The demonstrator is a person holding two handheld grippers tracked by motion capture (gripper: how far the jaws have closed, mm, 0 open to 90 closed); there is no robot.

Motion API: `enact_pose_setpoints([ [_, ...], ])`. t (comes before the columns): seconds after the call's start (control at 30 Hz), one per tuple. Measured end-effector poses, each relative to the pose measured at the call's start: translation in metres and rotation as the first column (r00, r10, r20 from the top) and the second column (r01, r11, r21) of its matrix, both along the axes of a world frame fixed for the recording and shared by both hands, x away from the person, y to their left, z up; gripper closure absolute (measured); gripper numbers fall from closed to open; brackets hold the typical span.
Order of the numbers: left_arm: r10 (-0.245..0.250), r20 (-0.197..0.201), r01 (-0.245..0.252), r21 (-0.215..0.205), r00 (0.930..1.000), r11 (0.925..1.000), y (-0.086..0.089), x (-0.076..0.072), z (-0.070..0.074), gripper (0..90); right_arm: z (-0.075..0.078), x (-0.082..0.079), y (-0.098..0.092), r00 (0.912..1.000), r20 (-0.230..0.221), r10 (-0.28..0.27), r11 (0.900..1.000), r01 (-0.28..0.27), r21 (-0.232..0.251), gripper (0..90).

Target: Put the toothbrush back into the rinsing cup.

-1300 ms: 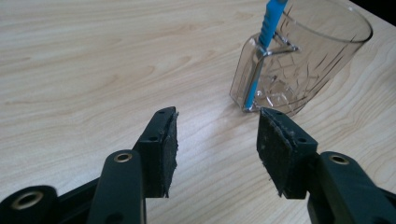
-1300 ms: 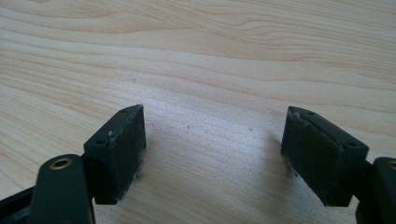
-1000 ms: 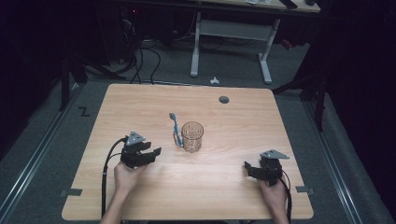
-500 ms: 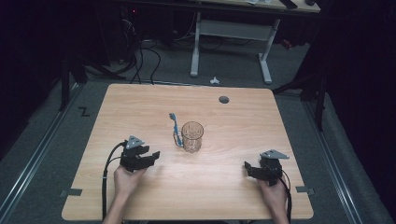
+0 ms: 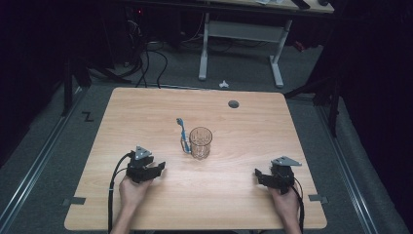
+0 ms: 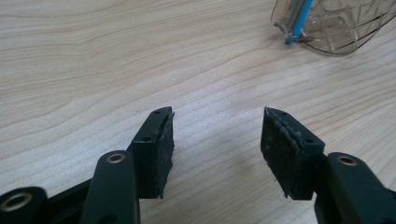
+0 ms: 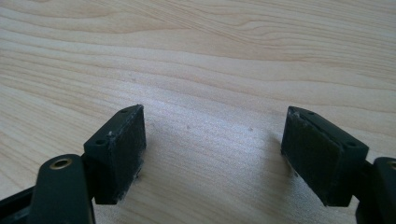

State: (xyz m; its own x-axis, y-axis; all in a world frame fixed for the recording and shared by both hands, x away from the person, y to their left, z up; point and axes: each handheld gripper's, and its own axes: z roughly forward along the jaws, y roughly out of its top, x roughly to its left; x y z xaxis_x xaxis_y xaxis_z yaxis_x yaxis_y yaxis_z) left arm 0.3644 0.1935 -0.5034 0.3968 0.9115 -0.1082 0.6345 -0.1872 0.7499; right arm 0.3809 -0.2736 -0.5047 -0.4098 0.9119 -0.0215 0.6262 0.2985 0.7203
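Cutting off glass (image 6: 334,23) and toothbrush (image 6: 296,21) at frame edge, both tools (image 6: 217,149) (image 7: 212,154) gaping, empty.

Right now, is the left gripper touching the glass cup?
Apart. In the high view, bare wooden table separates the left gripper from the glass cup. The left gripper view shows its open jaws with nothing between them, the cup far ahead.

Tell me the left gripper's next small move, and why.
Probably ease the left gripper forward toward the toothbrush lying beside the glass. Its fingers are open with nothing between them, low over the table, and still short of both.
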Motion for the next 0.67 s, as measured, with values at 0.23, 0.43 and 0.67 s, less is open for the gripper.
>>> enact_pose_setpoints([
  [0.23, 0.024, 0.020, -0.024, 0.011, 0.9995, 0.9997, -0.0003, -0.0027, -0.0048, 44.0, 0.0000, 0.0000, 0.0000, 1.0000, 0.000, 0.000, 1.000, 0.000, 0.000, 22.0],
  [0.43, 0.027, 0.042, -0.030, 0.089, 0.9988, 0.9955, -0.0076, -0.0046, -0.0061, 39.2, 0.0000, 0.0000, 0.0000, 1.0000, 0.000, 0.001, 1.000, -0.001, -0.001, 22.1],
  [0.67, 0.035, 0.037, -0.039, 0.086, 0.9987, 0.9955, -0.0076, -0.0044, -0.0063, 35.0, 0.0000, 0.0000, 0.0000, 1.0000, 0.000, 0.000, 1.000, 0.000, 0.000, 22.1],
])
